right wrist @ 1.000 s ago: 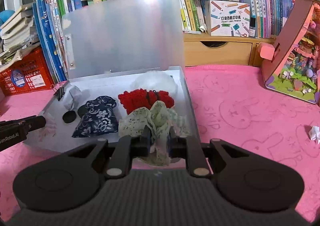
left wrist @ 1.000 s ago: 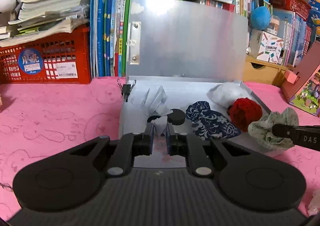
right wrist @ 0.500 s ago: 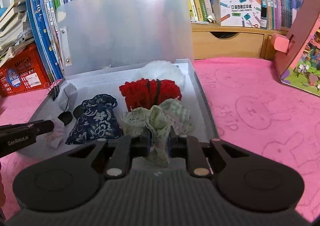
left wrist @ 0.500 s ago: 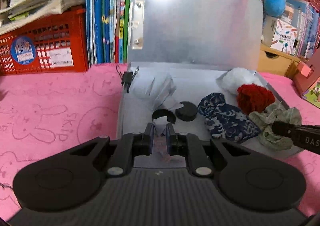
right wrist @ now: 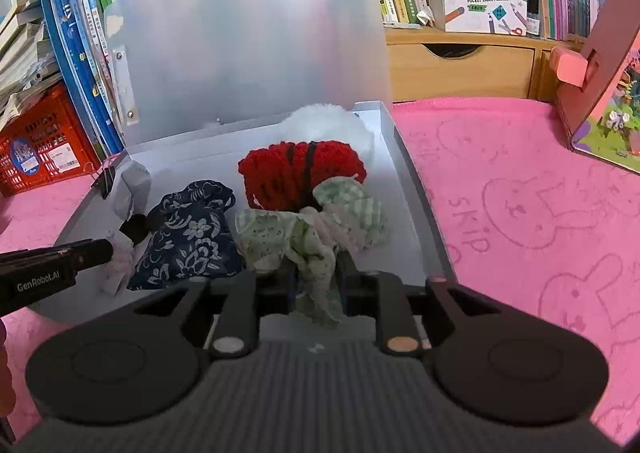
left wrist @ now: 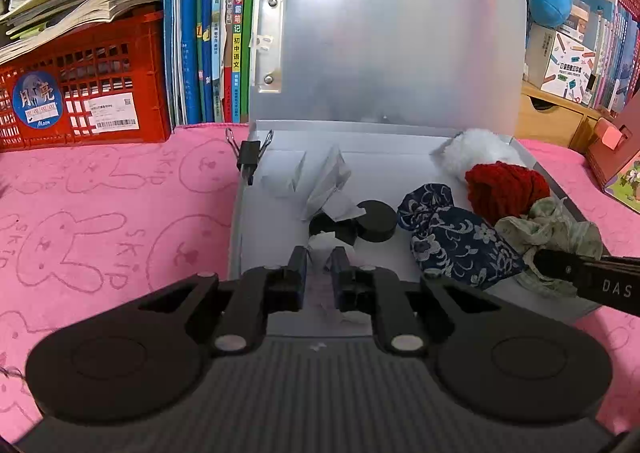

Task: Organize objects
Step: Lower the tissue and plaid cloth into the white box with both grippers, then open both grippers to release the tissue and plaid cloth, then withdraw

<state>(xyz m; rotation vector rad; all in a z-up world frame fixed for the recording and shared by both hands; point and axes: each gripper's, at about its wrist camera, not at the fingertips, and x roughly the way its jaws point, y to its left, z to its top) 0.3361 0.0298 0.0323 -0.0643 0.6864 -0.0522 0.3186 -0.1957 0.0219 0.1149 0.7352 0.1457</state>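
An open grey plastic box (left wrist: 272, 237) lies on the pink cloth with its lid (left wrist: 392, 53) standing up. Inside lie a blue floral pouch (left wrist: 456, 241), a red knitted piece (left wrist: 504, 189), a white fluffy ball (left wrist: 476, 149), a black disc (left wrist: 376, 227) and folded white paper (left wrist: 328, 185). My left gripper (left wrist: 320, 263) is shut on a small crumpled white-pink scrap (right wrist: 120, 265) over the box's near left. My right gripper (right wrist: 319, 277) has a pale green cloth (right wrist: 288, 233) between its jaws, which are opening; the cloth rests in the box beside the red piece (right wrist: 300, 173).
A black binder clip (left wrist: 250, 157) grips the box's left wall. A red crate (left wrist: 80, 93) and rows of books (left wrist: 208, 33) stand behind. A wooden drawer unit (right wrist: 460, 65) and a pink cardboard house (right wrist: 600, 85) stand at the right.
Both grippers came lower and closer to the box. The green cloth sank onto the box floor, and the right fingers stand slightly wider apart than before.
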